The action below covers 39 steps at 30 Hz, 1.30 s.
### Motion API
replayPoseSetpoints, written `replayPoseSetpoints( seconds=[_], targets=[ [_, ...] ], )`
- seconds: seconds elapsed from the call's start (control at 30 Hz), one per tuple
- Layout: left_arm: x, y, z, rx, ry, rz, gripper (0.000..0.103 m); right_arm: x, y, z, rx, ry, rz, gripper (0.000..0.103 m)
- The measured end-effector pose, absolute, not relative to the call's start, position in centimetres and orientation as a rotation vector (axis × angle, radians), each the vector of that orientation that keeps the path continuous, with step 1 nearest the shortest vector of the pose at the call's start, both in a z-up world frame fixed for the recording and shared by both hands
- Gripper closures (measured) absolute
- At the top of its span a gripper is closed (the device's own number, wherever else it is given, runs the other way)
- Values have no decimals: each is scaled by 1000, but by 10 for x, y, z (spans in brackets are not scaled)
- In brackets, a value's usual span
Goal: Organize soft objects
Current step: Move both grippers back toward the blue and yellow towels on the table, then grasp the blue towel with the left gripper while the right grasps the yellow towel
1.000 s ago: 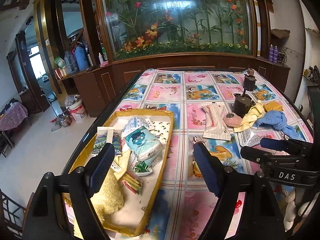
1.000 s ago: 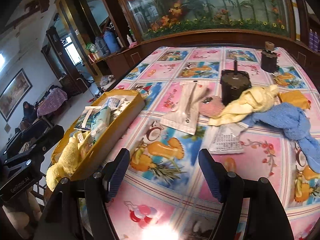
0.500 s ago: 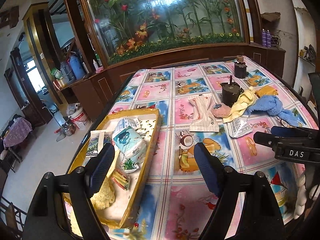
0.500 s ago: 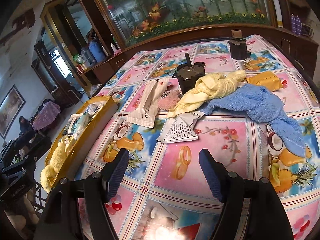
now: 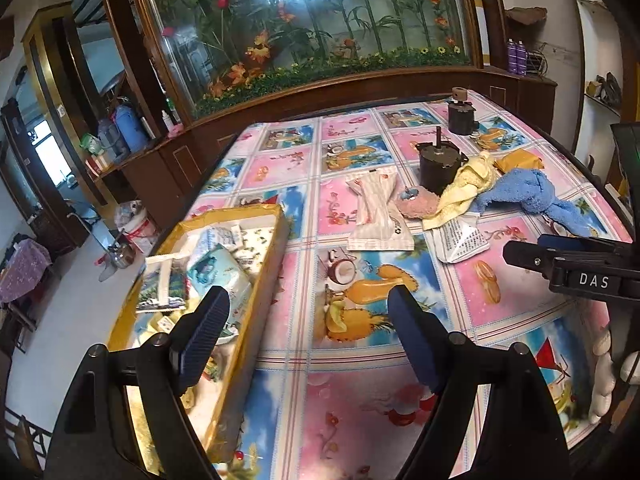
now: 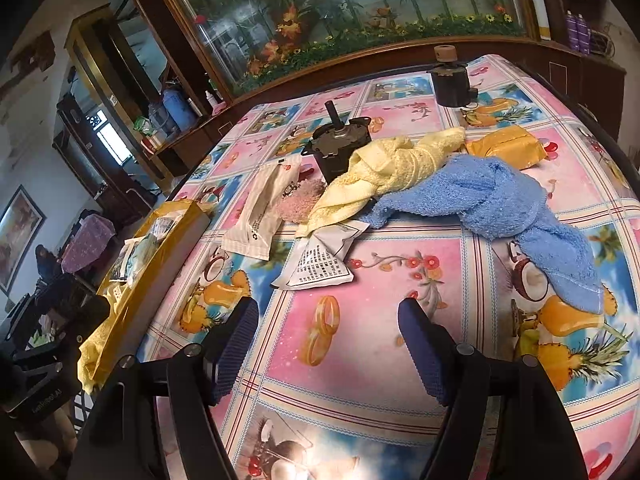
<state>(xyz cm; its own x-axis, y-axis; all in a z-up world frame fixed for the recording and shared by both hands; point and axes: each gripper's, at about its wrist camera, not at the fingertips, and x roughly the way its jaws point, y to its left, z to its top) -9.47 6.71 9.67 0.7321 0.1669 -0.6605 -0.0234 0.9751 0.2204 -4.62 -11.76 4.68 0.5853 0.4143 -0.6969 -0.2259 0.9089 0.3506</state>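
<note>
A yellow tray (image 5: 256,280) (image 6: 168,264) at the table's left holds packets and a yellow cloth. Farther right lie a blue towel (image 6: 496,200) (image 5: 528,192), a pale yellow towel (image 6: 384,168) (image 5: 468,184), a pink fluffy pad (image 6: 300,200) (image 5: 418,208), a striped white packet (image 6: 264,204) (image 5: 378,212), a printed white sachet (image 6: 316,268) (image 5: 460,236) and an orange packet (image 6: 504,146) (image 5: 518,158). My left gripper (image 5: 308,340) hangs open over the tray's right edge. My right gripper (image 6: 328,344) is open and empty, just short of the sachet.
Two dark metal motors stand on the tablecloth, one (image 6: 340,148) under the yellow towel and one (image 6: 450,80) at the far end. A wooden cabinet with a glass plant display (image 5: 304,32) backs the table. A white bucket (image 5: 136,228) sits on the floor at left.
Both grippers have pulled back and shifted right. The left one left the tray's contents; the right one now faces the sachet and towels. Both stayed open.
</note>
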Motion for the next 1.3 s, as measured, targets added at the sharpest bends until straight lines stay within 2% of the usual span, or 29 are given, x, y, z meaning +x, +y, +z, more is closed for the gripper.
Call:
replayPoseSetpoints(
  seconds=[0.33, 0.57, 0.67, 0.8, 0.87, 1.1, 1.3],
  targets=[
    [-70, 44, 42, 94, 917, -92, 21, -21, -152, 56, 274, 837, 277, 28],
    [-57, 54, 17, -14, 1000, -117, 21, 2, -180, 67, 345, 787, 231, 28],
    [-59, 57, 13, -18, 981, -109, 17, 9, -202, 75, 393, 742, 199, 27],
    [-60, 53, 9, -19, 995, -130, 0, 18, -227, 82, 406, 709, 123, 24],
    [-59, 49, 8, 19, 1004, -112, 0, 24, -233, 81, 403, 708, 92, 24],
    [-60, 44, 7, 48, 1009, -105, 0, 59, -211, 58, 299, 802, 123, 24],
    [-58, 45, 7, 40, 1010, -95, 0, 43, -149, 36, 202, 977, 526, 23]
  ],
)
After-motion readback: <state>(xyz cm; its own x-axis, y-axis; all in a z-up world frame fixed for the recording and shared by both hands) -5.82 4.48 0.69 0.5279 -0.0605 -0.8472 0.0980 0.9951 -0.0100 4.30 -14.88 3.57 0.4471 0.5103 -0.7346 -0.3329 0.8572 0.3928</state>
